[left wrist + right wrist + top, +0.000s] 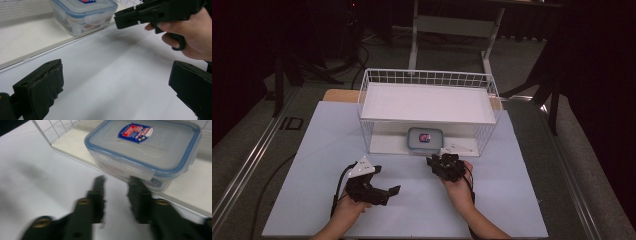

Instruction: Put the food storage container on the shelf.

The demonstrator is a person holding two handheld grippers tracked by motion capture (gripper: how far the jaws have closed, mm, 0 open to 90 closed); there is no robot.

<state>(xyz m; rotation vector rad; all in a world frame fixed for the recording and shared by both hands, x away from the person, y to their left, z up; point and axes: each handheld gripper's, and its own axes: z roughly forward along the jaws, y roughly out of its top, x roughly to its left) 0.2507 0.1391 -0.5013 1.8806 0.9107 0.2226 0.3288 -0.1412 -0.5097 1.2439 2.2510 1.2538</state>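
Nearest the high camera, two forearms come up from the bottom edge, each hand holding a black gripper over the pale desk (322, 150). On the person's left, the left gripper (384, 192) lies low and turned toward the middle, a grey three-cornered plate on top and a cable trailing back; in its own view the jaws stand wide apart with nothing between them, bare desk showing in the gap. Farther forward, the right gripper (437, 161) points at the front of a white wire basket (377, 75); in the right gripper view (116, 187) its jaws are parted a little, gripping nothing, their tips just short of a clear lidded container (147, 147), though blur makes it hard to say whether one tip touches the container's wall. That container (425, 138), with a blue-rimmed lid and a red and blue label, sits on the lower white floor of the basket near its open front edge, under the basket's upper white shelf (427, 102). Beyond the desk, a grey floor and the legs of another stand are dimly visible.
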